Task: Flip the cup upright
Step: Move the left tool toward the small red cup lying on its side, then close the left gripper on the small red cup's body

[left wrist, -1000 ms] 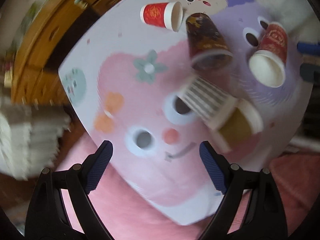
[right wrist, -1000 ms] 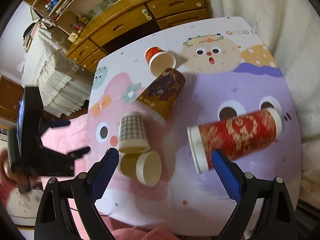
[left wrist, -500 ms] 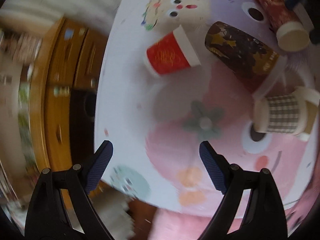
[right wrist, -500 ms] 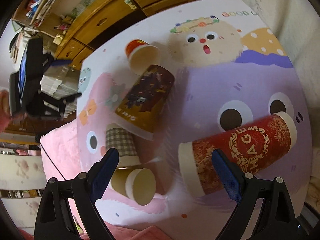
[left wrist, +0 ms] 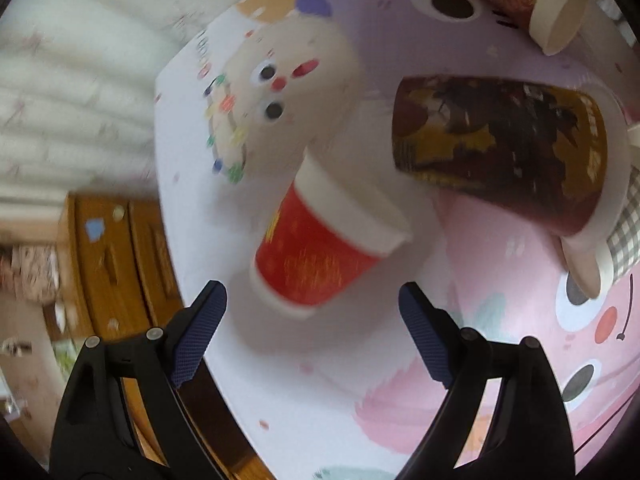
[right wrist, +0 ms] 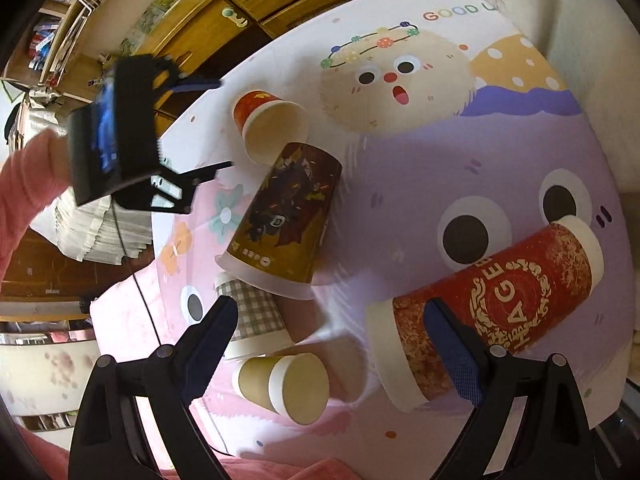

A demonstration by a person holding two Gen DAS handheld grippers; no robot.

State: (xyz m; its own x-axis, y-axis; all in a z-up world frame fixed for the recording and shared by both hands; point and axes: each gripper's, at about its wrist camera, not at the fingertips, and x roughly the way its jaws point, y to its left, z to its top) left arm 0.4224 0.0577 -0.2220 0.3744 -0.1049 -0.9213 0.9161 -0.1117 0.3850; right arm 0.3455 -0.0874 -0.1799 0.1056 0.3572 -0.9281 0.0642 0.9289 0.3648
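Several paper cups lie on their sides on a cartoon-print table (right wrist: 520, 152). A small red cup (left wrist: 320, 244) lies just ahead of my open left gripper (left wrist: 312, 332), its base toward the fingers; it also shows in the right wrist view (right wrist: 268, 120). A dark brown cup (left wrist: 504, 148) (right wrist: 284, 216) lies beside it. A tall red cup (right wrist: 492, 312) lies ahead of my open right gripper (right wrist: 344, 344), with the right fingertip over it. A checked cup (right wrist: 256, 320) and a tan cup (right wrist: 284, 384) lie near the left fingertip. The left gripper (right wrist: 192, 136) appears at the table's far left edge.
A wooden cabinet with drawers (right wrist: 256, 4) stands behind the table. A stack of white cloth (right wrist: 104, 228) lies to the left. A pink cover (right wrist: 120, 312) lies below the table's near edge. A white curtain (left wrist: 80, 80) hangs by the far side.
My left gripper has swung round the table's left side and come close to the small red cup. My right gripper has moved closer to the table and the tall red cup.
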